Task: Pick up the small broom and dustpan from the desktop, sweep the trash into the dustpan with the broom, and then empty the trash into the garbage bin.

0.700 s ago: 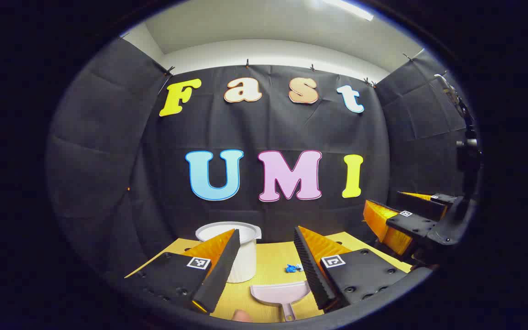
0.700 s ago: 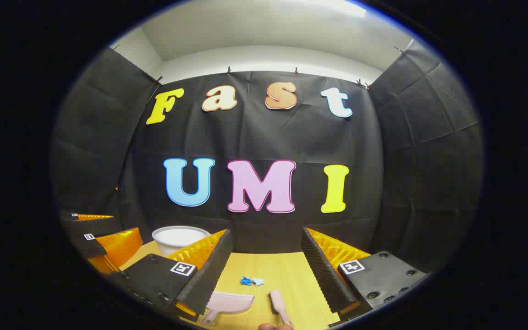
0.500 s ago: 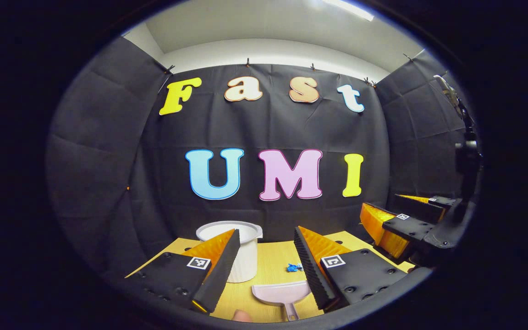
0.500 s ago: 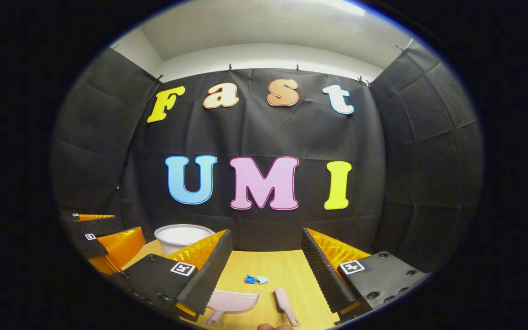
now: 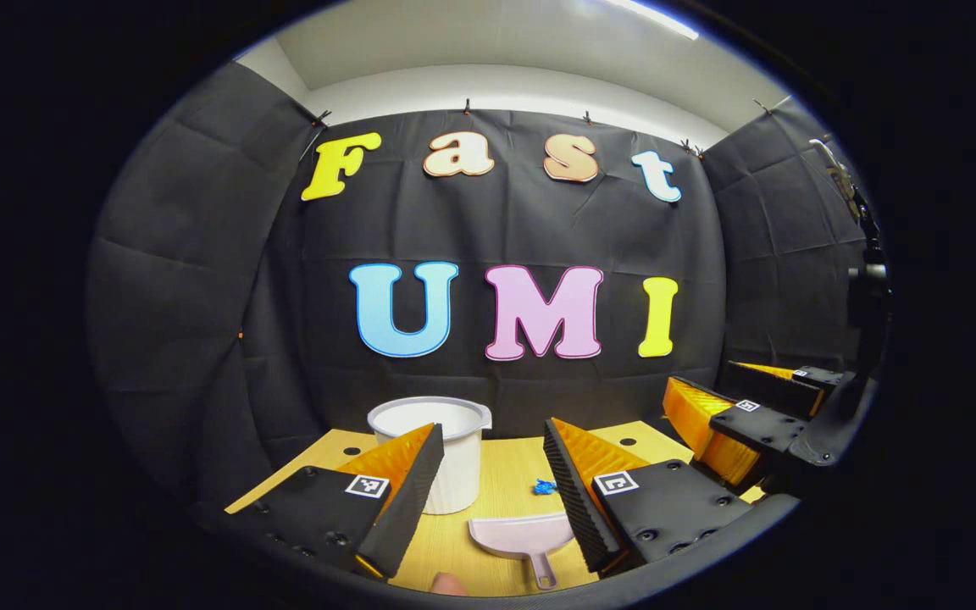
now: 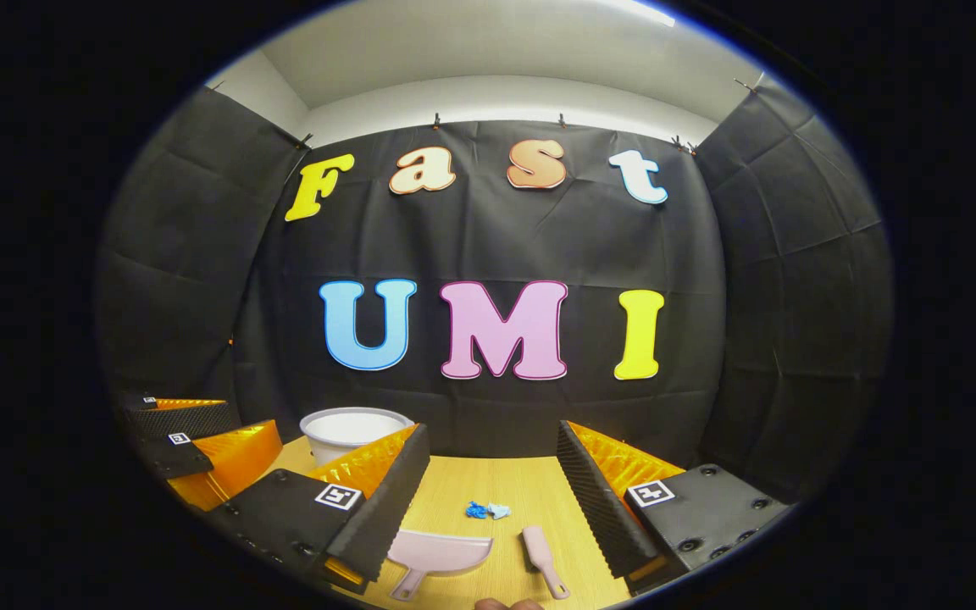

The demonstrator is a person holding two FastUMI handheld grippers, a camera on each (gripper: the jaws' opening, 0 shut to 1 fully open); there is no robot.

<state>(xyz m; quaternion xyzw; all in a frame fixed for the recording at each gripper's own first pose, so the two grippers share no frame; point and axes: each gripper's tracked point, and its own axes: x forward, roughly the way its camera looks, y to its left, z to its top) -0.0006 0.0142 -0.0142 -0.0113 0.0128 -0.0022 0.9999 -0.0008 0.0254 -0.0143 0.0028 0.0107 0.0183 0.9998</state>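
Observation:
A pale pink dustpan (image 5: 522,537) lies on the wooden desktop (image 5: 505,483), its handle toward me, between the fingers of my open left gripper (image 5: 488,487). In the right gripper view the dustpan (image 6: 441,555) lies at lower left and the small pink broom (image 6: 541,558) lies flat just right of it, both below my open right gripper (image 6: 492,491). A small blue and white scrap of trash (image 6: 486,510) rests farther out on the desk, also seen as a blue scrap (image 5: 545,486). The white garbage bin (image 5: 439,451) stands at the back left. Both grippers hover above the desk, holding nothing.
The right gripper (image 5: 738,424) appears at the far right of the left gripper view, and the left gripper (image 6: 191,449) at the far left of the right gripper view. Black cloth walls close the desk behind and at both sides. A fingertip (image 5: 448,583) shows at the bottom edge.
Both views have tilted down a little: the dustpan, broom and trash sit higher in frame and more of each handle shows. Both grippers stay open.

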